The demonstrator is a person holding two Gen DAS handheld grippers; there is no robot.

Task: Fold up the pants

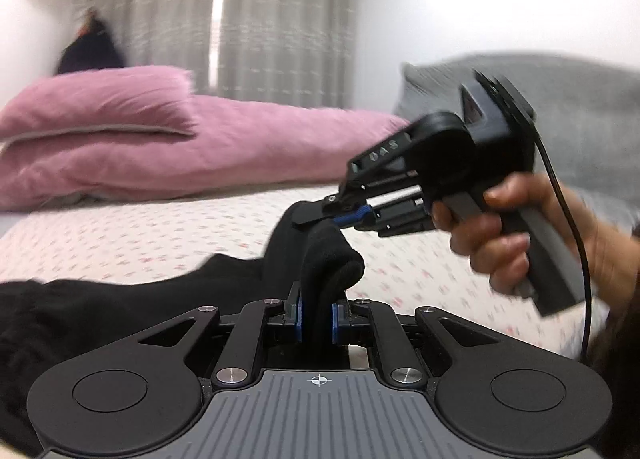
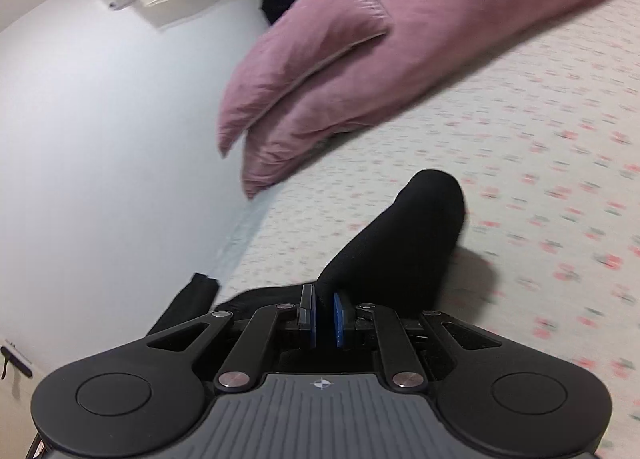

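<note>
Just starting: pinching the black pants (image 1: 320, 259) tight with both the left claw (image 1: 316, 317) and right claw (image 2: 324, 317), lifting off the bed (image 2: 520, 139). Folding still to do.

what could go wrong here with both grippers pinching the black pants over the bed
1. The left gripper and right gripper each hold only a narrow pinch of the black pants, so the fabric may slip out.
2. Most of the pants trail on the floral sheet and may bunch unevenly.
3. The pink pillows lie close ahead and might snag the cloth.
</note>
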